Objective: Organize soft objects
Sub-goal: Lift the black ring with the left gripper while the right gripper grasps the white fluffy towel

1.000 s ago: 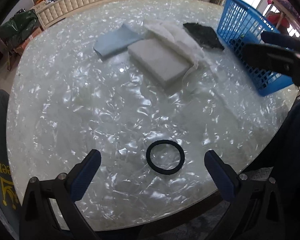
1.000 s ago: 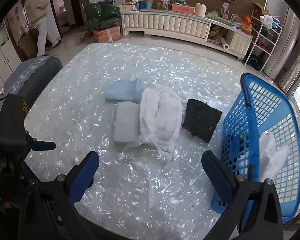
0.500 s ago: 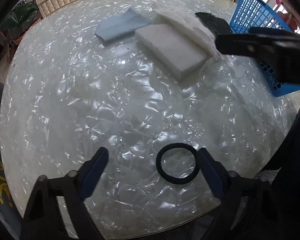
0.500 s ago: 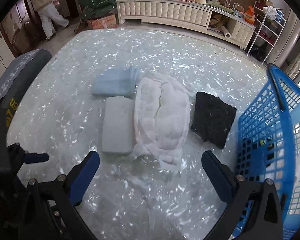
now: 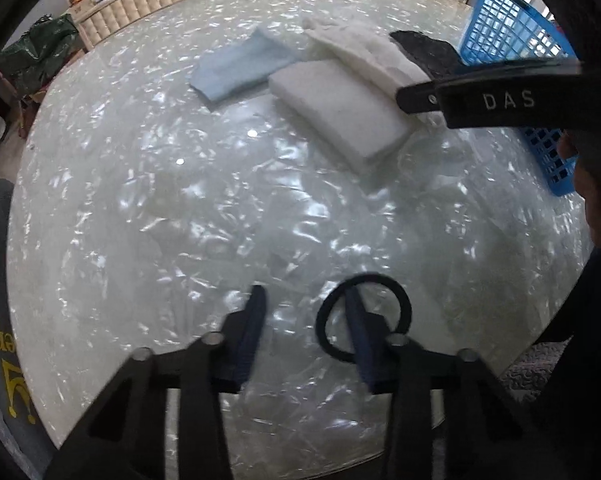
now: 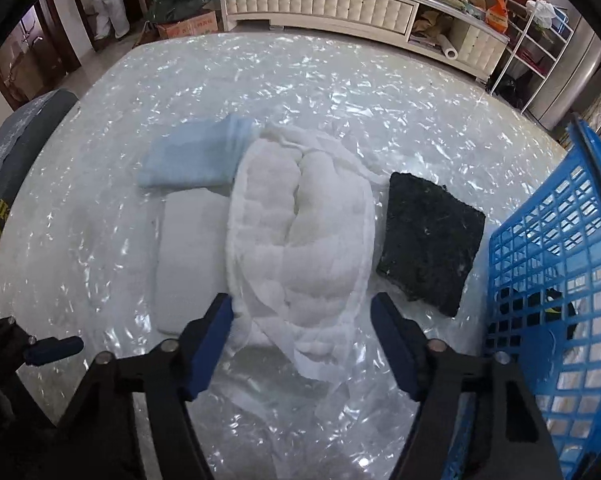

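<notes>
— So, what are we picking up now?

— We want the white cloth [image 6: 300,240]. It lies in the middle of the table [image 6: 340,80], bunched up, just in front of our right tongs [image 6: 302,320]. It looks light and floppy, so we think it will sag when we lift it.

— Where should we pinch it?

— At the thick bunched part near us. The thin loose edge might slip out. Our right tongs are open wide, with the near end of the cloth between the two fingers, and they hold nothing.

— And our left tongs [image 5: 304,320]?

— They are partly open, narrower than the right ones. One finger sits over the black hair band [image 5: 364,316] near us. We cannot tell if it touches the band. The band looks small, light and stretchy.

— What else is soft?

— A blue cloth [image 6: 192,156] at the far left, a white foam block [image 6: 188,256] left of the white cloth and touching it, and a black scrub pad [image 6: 430,240] on the right.

— Where do they go?

— We think into the blue basket [image 6: 560,248] at the right. Something white is in it already, and something dark we cannot make out.
</notes>
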Available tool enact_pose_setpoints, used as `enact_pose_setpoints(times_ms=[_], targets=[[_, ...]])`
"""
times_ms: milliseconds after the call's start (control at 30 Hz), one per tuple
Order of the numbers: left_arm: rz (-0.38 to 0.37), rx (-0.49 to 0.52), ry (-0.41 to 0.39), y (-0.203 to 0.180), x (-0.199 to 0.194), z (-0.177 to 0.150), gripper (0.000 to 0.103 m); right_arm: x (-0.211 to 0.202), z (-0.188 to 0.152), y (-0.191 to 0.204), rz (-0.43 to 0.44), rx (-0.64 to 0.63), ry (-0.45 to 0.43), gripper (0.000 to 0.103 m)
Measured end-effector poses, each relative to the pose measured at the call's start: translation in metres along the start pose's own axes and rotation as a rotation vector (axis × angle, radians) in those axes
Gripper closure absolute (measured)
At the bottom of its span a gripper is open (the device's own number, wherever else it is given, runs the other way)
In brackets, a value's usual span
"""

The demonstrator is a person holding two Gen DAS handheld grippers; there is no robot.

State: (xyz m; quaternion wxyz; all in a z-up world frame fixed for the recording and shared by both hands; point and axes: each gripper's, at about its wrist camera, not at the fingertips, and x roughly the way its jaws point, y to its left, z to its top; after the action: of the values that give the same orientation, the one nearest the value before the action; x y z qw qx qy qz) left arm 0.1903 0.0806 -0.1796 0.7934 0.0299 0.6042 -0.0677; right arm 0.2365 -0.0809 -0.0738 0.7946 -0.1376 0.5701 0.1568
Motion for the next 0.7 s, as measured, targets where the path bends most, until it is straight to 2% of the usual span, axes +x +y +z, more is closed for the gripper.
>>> enact_pose_setpoints(times_ms=[100,167,233,333,467,500,700], targets=[[-0.002,-0.024,-0.007,0.002,-0.005,0.001,0.099,0.005,-0.001,0.002,0.007,-0.01,0.011,0.048],[-0.004,-0.041,-0.011,0.009,-0.005,0.0,0.099,0.007,-0.002,0.003,0.02,-0.017,0.014,0.052],[-0.009,-0.05,-0.014,0.012,-0.005,0.001,0.1,0.008,-0.002,0.005,0.039,-0.021,0.011,0.067],[0.002,-0.054,-0.024,0.013,-0.006,0.002,0.1,0.006,-0.003,0.007,0.041,-0.036,-0.002,0.08],[0.02,-0.065,-0.034,0.019,-0.01,-0.004,0.1,-0.001,-0.004,0.006,0.043,-0.037,-0.02,0.091],[0.023,-0.069,-0.039,0.021,-0.012,-0.003,0.1,-0.004,-0.004,0.006,0.042,-0.037,-0.027,0.098],[0.062,-0.113,-0.092,0.031,-0.028,-0.004,0.1,-0.023,-0.001,0.0,0.022,-0.036,-0.071,0.098]])
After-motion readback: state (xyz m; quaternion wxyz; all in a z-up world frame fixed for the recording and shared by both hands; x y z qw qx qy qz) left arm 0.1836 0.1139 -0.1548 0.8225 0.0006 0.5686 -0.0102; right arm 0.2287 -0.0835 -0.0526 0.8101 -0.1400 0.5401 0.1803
